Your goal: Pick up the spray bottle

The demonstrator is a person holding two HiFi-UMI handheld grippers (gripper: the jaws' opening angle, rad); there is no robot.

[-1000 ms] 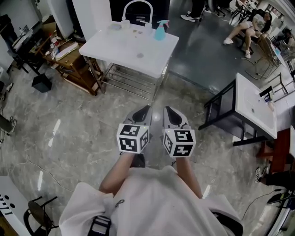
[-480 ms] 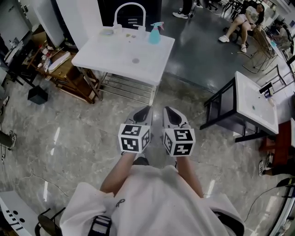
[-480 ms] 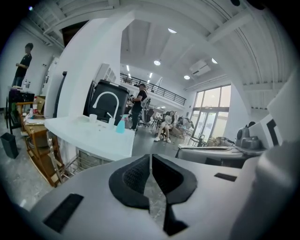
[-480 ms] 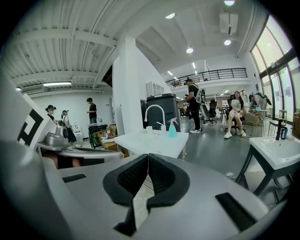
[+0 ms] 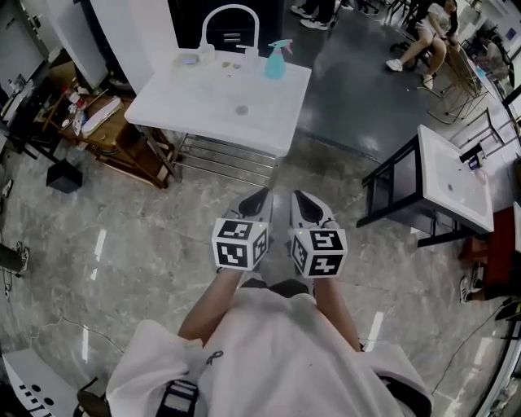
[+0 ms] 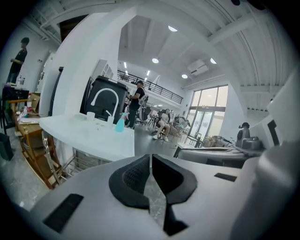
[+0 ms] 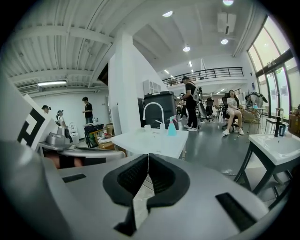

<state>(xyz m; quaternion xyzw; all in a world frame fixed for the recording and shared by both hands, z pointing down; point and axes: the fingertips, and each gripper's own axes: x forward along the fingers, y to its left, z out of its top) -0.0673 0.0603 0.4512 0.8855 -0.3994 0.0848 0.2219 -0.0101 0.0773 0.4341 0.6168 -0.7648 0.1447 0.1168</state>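
Two tables stand on a grey marbled floor (image 5: 122,244): the big white table (image 5: 212,106) straight ahead, with a wire shelf (image 5: 220,155) under it, and a second white-topped table (image 5: 456,183) on a black frame off to the right. Left of the big one there's a cluttered wooden rack (image 5: 114,122). One white arched pipe (image 5: 230,7) rises at the big table's far edge. One seated person (image 5: 427,37) is way back on the right, and the right gripper view also shows a person in black (image 7: 190,103) standing behind the table.

Both tools are held side by side in front of the wearer's white shirt (image 5: 269,350), well short of the table, with just floor between. The left gripper (image 5: 259,195) is clamped together on nothing, pads meeting. The right gripper (image 5: 299,197) is the same, pinched closed and empty. Each carries one cube (image 5: 238,243) of black-and-white square markers, the only print I can make out.

One teal spray bottle (image 5: 276,61) stands upright near the big table's far right corner, its label too small to read. Two small pale containers (image 5: 205,54) sit to its left along that edge.
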